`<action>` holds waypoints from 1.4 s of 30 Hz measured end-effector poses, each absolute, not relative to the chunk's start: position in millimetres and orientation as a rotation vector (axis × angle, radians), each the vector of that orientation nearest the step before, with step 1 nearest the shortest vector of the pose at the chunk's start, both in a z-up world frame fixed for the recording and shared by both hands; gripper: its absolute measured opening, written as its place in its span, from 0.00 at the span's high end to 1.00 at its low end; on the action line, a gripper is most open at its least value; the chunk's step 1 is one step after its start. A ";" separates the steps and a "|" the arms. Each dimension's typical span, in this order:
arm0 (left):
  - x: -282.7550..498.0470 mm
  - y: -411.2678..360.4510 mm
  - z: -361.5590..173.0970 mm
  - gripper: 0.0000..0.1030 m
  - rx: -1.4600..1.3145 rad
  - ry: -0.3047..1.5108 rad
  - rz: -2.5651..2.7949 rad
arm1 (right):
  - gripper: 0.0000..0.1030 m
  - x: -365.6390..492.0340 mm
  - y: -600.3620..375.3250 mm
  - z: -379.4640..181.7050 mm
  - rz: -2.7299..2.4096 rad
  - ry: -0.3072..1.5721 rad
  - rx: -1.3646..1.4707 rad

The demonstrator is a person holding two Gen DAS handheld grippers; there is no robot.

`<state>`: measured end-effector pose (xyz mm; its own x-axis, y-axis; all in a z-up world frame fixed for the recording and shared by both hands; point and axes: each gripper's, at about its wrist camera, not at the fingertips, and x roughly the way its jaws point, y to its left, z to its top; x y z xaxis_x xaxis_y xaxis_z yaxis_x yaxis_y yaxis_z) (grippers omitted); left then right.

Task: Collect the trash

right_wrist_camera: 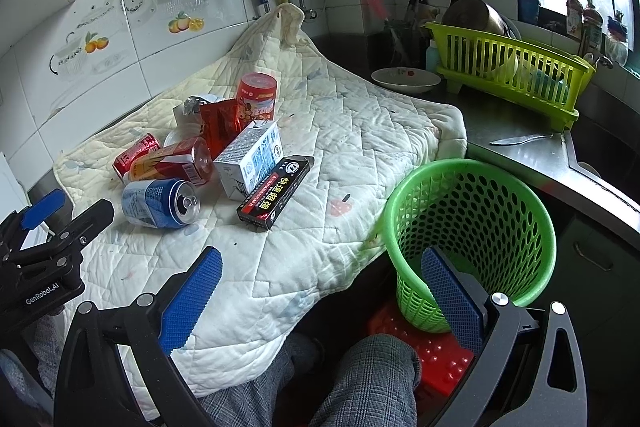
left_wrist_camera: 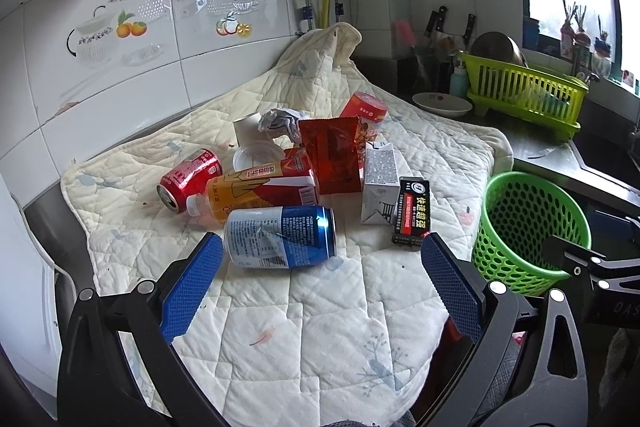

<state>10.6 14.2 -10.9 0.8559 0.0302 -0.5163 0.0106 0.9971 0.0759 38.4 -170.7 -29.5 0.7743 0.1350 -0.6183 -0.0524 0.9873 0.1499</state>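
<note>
Green mesh basket (right_wrist_camera: 472,239) with nothing visible inside; both tools (left_wrist_camera: 320,247) (right_wrist_camera: 320,263) spread apart, unladen.

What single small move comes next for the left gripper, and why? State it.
Probably ease the left gripper forward around the blue can. It lies on its side nearest the open fingers, apart from the pile, while the green basket stands empty on the right. The right gripper is open too.

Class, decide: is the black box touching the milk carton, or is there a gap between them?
Touching. In the right wrist view the black box leans against the milk carton with no quilt showing between them.
</note>
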 end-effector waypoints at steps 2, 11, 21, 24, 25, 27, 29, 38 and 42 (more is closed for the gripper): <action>10.9 16.4 -10.9 0.05 0.078 0.543 0.011 | 0.06 39.8 -169.4 -30.3 0.103 0.681 0.122; 15.5 21.8 -12.5 0.09 0.067 0.553 0.018 | 0.06 46.3 -162.2 -32.5 0.106 0.694 0.108; 18.1 21.2 -11.5 0.11 0.067 0.551 0.006 | 0.06 49.0 -163.5 -32.1 0.093 0.697 0.114; 18.5 19.0 -11.0 0.11 0.071 0.548 0.001 | 0.06 48.2 -164.7 -31.4 0.086 0.693 0.116; 18.4 18.1 -10.7 0.11 0.072 0.547 -0.001 | 0.06 47.9 -165.4 -31.0 0.084 0.692 0.117; 18.6 16.8 -10.3 0.11 0.074 0.546 -0.004 | 0.06 47.4 -166.8 -30.4 0.079 0.689 0.118; 18.5 15.7 -9.8 0.11 0.076 0.545 -0.007 | 0.06 46.9 -168.3 -30.0 0.077 0.689 0.123; 21.5 14.9 -6.7 0.12 0.089 0.535 -0.014 | 0.06 49.8 -171.5 -27.3 0.067 0.687 0.123; 23.3 16.5 -6.5 0.12 0.091 0.532 -0.016 | 0.06 55.2 -170.5 -27.5 0.068 0.692 0.122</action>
<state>23.3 16.5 -6.5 0.8620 0.0081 -0.5068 0.0389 0.9959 0.0821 55.2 -170.5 -27.5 0.7682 0.1030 -0.6319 -0.0218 0.9906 0.1349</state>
